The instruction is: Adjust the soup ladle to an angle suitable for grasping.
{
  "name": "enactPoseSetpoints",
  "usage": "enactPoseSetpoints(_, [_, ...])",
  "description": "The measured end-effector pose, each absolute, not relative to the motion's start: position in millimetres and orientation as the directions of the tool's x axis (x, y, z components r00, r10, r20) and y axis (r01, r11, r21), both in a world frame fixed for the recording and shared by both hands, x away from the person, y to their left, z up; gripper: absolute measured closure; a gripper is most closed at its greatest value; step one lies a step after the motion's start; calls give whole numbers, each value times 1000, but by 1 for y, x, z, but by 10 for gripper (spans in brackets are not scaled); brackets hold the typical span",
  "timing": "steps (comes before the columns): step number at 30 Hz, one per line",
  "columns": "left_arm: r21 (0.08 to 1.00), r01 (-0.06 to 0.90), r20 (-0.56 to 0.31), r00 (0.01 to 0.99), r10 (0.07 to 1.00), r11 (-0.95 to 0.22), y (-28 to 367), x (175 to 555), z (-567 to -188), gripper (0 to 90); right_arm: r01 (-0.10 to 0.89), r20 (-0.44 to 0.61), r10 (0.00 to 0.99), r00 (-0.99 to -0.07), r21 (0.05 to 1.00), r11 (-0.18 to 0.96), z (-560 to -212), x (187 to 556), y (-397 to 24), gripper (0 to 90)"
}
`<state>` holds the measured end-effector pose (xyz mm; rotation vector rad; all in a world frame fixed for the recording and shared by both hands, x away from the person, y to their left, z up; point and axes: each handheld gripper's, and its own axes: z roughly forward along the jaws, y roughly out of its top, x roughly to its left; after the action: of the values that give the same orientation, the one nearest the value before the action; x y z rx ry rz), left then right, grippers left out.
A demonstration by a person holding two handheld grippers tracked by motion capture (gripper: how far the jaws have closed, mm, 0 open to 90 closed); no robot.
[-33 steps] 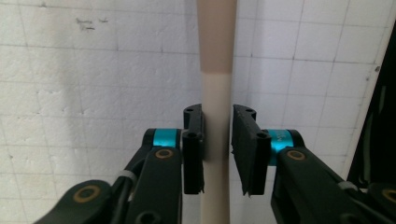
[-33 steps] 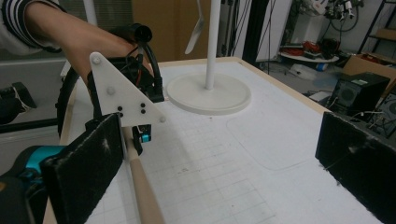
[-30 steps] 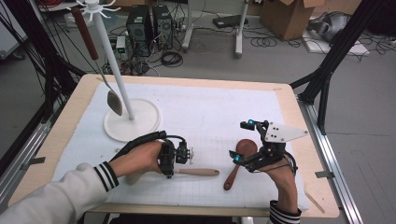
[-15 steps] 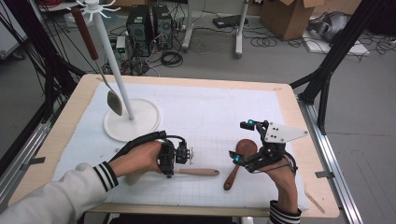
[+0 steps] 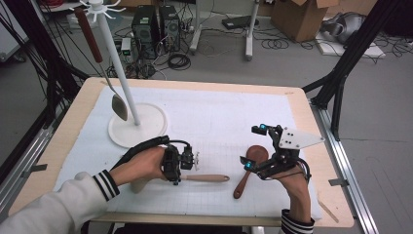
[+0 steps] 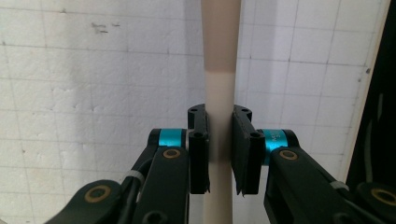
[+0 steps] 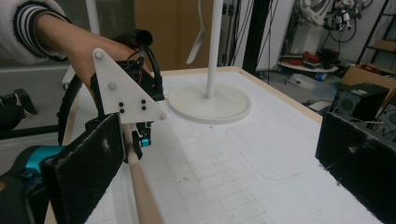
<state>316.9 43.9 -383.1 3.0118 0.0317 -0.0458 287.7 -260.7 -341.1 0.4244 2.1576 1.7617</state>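
A pale wooden spoon (image 5: 209, 178) lies on the white mat, its handle pointing right. My left gripper (image 5: 181, 174) points down at it, and in the left gripper view both pads (image 6: 200, 154) press on the handle (image 6: 220, 93), so that gripper (image 6: 219, 149) is shut on it. A dark brown wooden spoon (image 5: 249, 165) lies to the right of it. My right gripper (image 5: 252, 146) hovers over that spoon's bowl with its jaws wide apart. In the right gripper view its pads (image 7: 84, 163) stand far apart with nothing between them, and the pale handle (image 7: 142, 196) runs toward the left hand.
A white stand (image 5: 117, 63) with hooks rises from a round base (image 5: 146, 127) at the mat's back left. A metal spoon (image 5: 118, 105) with a brown handle hangs from it. The table's wooden edge (image 5: 336, 214) runs near the right hand.
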Motion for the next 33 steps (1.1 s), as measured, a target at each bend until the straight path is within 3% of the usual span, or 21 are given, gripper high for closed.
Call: enactPoseSetpoints(33, [555,85,-3,995,100,-828,114,322,-325,782,28,-22,405,-914,993,117,-337,286,-260,3])
